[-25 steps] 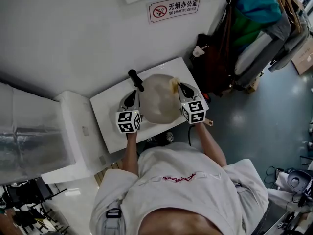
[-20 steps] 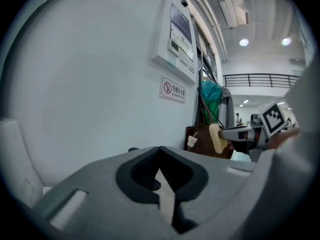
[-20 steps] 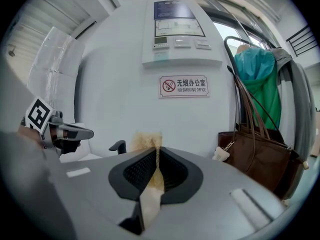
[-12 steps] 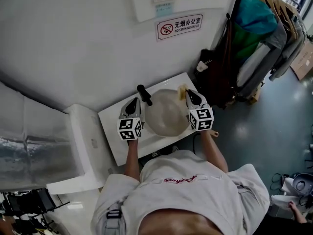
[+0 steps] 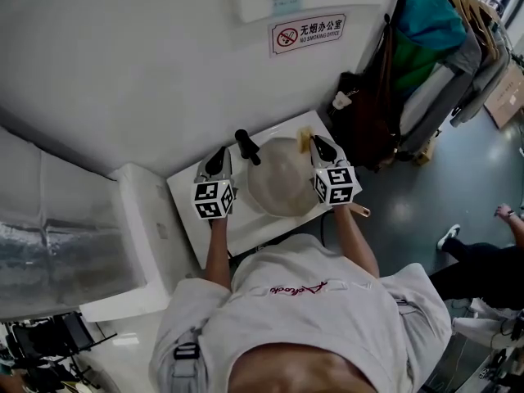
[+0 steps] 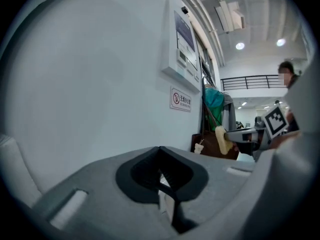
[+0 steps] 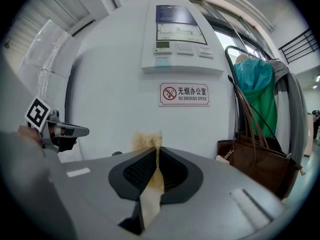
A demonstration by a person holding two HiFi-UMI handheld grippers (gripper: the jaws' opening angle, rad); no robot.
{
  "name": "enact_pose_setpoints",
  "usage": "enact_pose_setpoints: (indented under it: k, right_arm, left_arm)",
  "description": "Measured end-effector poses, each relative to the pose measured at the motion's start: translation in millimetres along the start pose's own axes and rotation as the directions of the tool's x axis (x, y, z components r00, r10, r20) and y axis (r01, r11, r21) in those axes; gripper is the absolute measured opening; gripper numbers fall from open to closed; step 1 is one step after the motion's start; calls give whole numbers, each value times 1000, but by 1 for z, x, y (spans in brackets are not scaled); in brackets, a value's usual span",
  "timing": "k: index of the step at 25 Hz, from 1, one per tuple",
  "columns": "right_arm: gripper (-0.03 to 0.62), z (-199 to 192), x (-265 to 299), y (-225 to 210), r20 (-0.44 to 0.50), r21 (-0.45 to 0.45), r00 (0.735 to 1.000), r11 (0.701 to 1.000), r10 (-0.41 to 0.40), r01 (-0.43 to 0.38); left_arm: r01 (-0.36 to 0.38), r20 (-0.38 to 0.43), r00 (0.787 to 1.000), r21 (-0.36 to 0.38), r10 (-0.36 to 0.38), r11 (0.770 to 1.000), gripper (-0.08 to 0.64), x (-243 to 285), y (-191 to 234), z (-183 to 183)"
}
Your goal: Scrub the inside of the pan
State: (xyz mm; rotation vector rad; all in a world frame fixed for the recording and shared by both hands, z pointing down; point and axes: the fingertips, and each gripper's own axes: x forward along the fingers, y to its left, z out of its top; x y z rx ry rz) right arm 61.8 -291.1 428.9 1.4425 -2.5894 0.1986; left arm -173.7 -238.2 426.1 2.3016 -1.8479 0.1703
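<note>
Both jaws of the left gripper (image 6: pixel 160 153) are pressed together, and nothing is seen between them, while a yellowish sponge (image 7: pixel 148 139) is pinched in the jaws of the right gripper (image 7: pixel 156 151). The pan (image 5: pixel 282 188) is set on a white table (image 5: pixel 190 211) between the two grippers, its black handle (image 5: pixel 248 147) pointed toward the wall (image 5: pixel 123 72), near the left gripper.

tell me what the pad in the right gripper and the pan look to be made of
Pad: tan, fuzzy, frayed edge above the jaws, so likely coarse fibre scourer or sponge.
Pan: pale, dull, smooth bowl, maybe coated metal; too small to be sure.
Its handle: black, matte, probably plastic.
</note>
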Motion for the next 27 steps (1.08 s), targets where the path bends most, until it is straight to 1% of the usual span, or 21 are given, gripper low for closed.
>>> enact_pose_setpoints:
  k: [4, 12, 21, 27]
  right_arm:
    - [26, -4, 0, 6, -12, -2, 1000, 1000, -10, 10]
    - [26, -11, -4, 1, -31, 11, 999, 999, -36, 36]
    - [26, -14, -1, 3, -37, 14, 999, 999, -37, 37]
    - [26, -13, 2, 0, -36, 15, 998, 999, -45, 45]
  left_arm:
    - [11, -13, 1000, -9, -11, 1000, 0, 0, 3, -5]
    - [26, -23, 999, -21, -26, 999, 0, 4, 2, -13]
    - [40, -31, 999, -24, -40, 999, 0, 10, -4, -18]
    - [41, -34, 999, -25, -42, 999, 0, 14, -1, -19]
